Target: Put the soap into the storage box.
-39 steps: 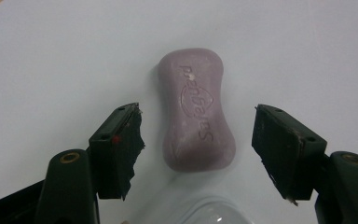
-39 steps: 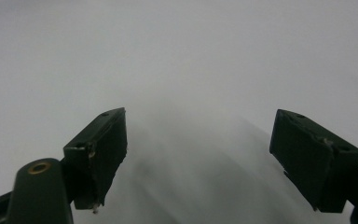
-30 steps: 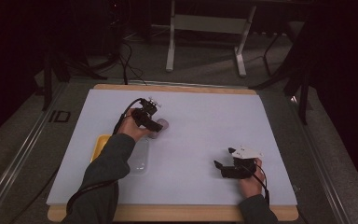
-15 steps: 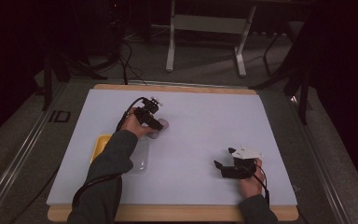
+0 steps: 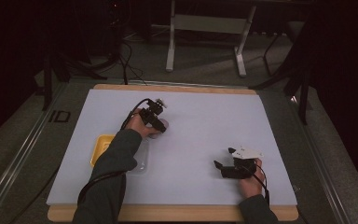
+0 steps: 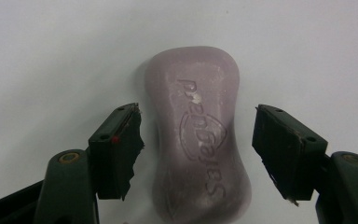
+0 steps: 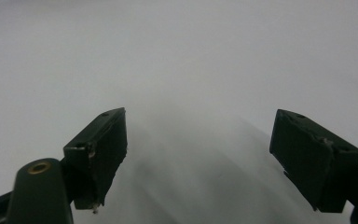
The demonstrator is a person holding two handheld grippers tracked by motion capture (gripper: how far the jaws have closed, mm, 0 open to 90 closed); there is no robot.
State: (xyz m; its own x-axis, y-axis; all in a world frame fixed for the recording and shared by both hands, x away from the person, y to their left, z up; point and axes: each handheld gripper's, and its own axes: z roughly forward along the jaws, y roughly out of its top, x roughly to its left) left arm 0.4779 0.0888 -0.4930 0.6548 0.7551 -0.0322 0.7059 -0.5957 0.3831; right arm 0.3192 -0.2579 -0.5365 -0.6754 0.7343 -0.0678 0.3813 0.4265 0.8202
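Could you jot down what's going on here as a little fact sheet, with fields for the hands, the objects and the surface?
Surface: white sheet on a wooden board
Main object: lilac soap bar, lying flat, lettering up
Left gripper: jaws just opening, open either side of the soap, pads clear of it
Right gripper: open, nothing between the jaws, low over bare sheet
Other items: yellow dish and clear tray by the left sleeve

The purple soap bar point(image 6: 196, 140) bears an embossed word reading roughly "Safeguard"; the letters are partly worn.
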